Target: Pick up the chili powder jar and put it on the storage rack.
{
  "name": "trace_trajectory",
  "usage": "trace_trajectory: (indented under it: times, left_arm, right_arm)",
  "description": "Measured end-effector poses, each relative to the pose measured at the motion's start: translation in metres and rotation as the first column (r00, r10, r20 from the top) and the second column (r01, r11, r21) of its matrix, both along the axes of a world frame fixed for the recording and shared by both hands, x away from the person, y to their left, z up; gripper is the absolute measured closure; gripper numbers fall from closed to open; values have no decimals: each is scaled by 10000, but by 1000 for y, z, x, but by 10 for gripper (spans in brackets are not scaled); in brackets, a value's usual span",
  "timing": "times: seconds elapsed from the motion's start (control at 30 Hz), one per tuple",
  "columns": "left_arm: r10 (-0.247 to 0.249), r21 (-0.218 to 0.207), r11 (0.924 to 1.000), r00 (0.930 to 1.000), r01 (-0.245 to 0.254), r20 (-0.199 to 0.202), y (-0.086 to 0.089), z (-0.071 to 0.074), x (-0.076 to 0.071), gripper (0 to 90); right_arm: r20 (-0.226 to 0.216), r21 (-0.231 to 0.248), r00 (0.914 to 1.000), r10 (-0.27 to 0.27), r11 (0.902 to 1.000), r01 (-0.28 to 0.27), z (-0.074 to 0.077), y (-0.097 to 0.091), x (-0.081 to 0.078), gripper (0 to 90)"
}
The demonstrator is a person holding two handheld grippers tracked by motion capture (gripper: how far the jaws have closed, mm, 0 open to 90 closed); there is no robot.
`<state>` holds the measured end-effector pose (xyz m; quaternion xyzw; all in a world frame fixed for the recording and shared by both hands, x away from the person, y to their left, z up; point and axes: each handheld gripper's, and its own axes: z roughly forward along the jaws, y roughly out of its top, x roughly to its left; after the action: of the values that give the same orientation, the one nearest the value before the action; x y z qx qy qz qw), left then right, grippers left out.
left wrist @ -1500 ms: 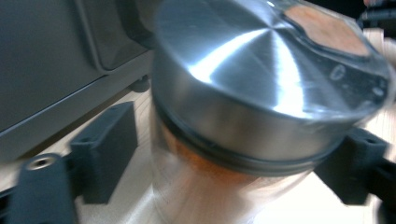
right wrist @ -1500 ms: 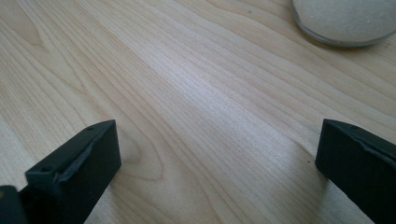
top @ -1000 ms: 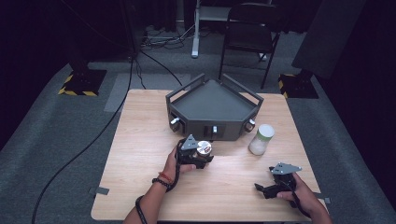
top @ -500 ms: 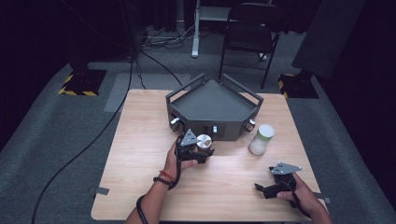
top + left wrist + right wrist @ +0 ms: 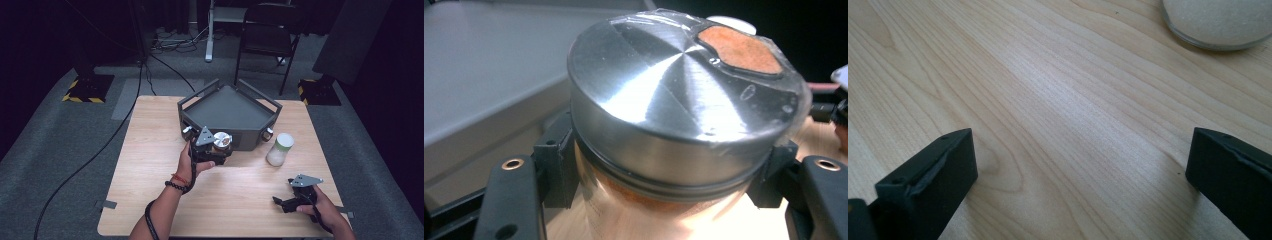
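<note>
The left gripper (image 5: 216, 150) held a round jar (image 5: 674, 135) tight between its black jaws, up off the wooden table (image 5: 150, 150), just in front of the dark grey tray (image 5: 230, 107). The jar had a shiny metal lid and smooth see-through sides. Further right stood a white jar (image 5: 279, 150) with a pale green lid. The right gripper (image 5: 287, 202) sat low over the table, jaws wide apart, holding nothing.

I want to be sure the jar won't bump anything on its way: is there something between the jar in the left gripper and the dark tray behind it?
Nothing visible blocks it. The left gripper holds the metal-lidded jar right in front of the tray's front wall. The white-capped jar stands off to the side.
</note>
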<state>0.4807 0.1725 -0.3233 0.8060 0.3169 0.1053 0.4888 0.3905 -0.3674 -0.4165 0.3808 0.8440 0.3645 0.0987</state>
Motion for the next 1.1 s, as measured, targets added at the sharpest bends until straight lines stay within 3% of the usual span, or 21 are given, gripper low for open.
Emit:
trace_trajectory:
  times: [0.23,0.63,0.93,1.0,1.1]
  left_arm:
    - [27,-189,9998,9999,-24,152,1,18,5,306]
    - [184,-120,9998,9986,-178,502,-3,53,20,308]
    - [620,-43,9981,9965,-618,567,-5,60,35,309]
    - [752,-265,9969,9955,-738,575,-2,56,41,309]
    - [906,-277,9956,9941,-891,595,-2,56,45,309]
  right_arm:
    - [1,0,10000,4,10000,-4,0,0,0,0]
    - [0,0,10000,2,10000,-2,0,0,0,0]
    - [-4,3,10000,3,10000,-3,0,0,0,0]
    - [-4,4,10000,2,10000,-2,0,0,0,0]
    - [-7,4,10000,2,10000,-2,0,0,0,0]
